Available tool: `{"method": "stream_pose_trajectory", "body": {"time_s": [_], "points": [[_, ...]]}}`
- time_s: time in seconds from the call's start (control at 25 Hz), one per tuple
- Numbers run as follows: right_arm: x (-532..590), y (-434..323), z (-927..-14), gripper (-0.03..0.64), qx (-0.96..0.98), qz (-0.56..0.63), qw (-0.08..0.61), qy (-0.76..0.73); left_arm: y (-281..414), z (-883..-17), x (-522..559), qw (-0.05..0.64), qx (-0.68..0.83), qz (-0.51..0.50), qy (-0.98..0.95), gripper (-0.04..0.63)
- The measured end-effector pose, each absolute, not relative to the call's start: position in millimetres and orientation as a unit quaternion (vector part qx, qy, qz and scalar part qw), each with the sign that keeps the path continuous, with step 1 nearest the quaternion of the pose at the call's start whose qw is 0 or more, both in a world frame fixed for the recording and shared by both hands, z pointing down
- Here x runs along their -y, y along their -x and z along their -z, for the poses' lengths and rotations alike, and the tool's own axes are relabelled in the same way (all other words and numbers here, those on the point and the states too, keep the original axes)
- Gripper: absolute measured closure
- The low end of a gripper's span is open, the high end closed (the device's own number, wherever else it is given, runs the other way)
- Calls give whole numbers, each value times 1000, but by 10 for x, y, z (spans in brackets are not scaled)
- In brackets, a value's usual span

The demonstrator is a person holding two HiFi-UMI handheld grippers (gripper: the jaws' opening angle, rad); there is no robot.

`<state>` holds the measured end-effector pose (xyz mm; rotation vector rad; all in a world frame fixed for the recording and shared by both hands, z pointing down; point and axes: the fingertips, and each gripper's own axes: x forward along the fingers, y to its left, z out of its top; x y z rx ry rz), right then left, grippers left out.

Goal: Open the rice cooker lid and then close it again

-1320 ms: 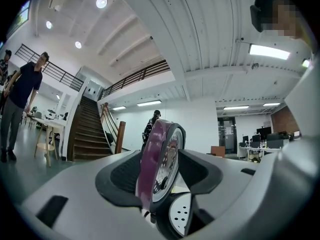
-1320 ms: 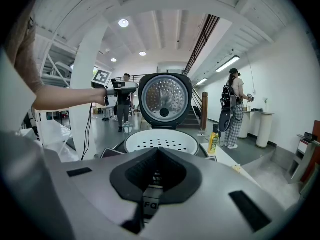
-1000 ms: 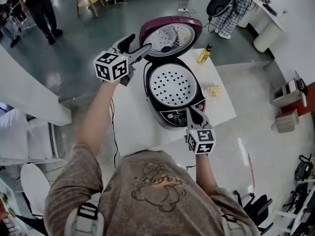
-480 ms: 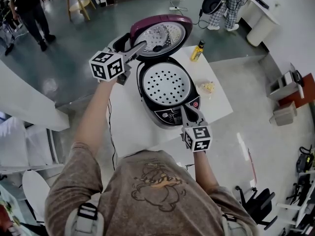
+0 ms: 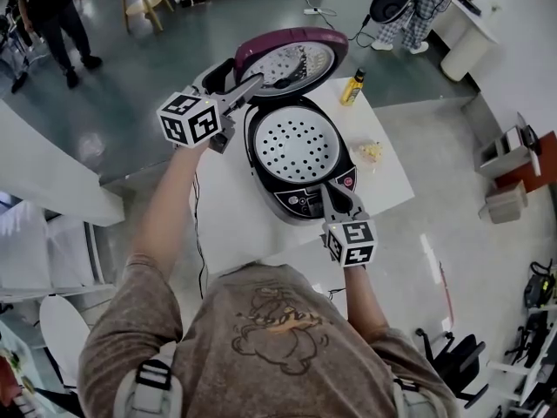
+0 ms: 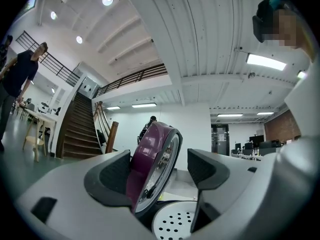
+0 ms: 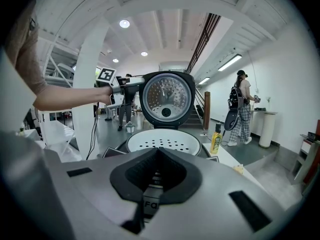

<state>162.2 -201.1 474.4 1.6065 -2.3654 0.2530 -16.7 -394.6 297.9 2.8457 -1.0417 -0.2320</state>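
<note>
Here, open rice cooker point(image 5: 300, 151) on white table point(image 5: 387, 185), grey floor point(image 5: 218, 24)

Purple lid point(image 5: 291, 59) — white, hole-dotted tray point(image 5: 298, 144)

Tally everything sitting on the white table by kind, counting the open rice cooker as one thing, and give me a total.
Rice cooker: 1
Yellow bottle: 1
Small yellowish lump, too small to identify: 1
Total: 3
</note>
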Motion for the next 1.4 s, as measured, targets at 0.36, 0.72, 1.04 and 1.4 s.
{"method": "stream_pose_trajectory", "body": {"time_s": [0.36,0.72,1.04,1.4], "points": [[2005,-1600,-4740,613,820,-85,140,-549,84,-3028,3611,50,322,76,-942,239],[1994,-1602,-4738,614,820,-83,142,-548,-5,-3116,3316,55,304,70,-949,235],[2002,-1601,-4732,614,820,-79,145,-548,-70,-3229,3105,58,291,65,-953,233],[2001,-1597,-4741,612,818,-75,146,-551,-133,-3402,2875,71,279,56,-956,233]]}}
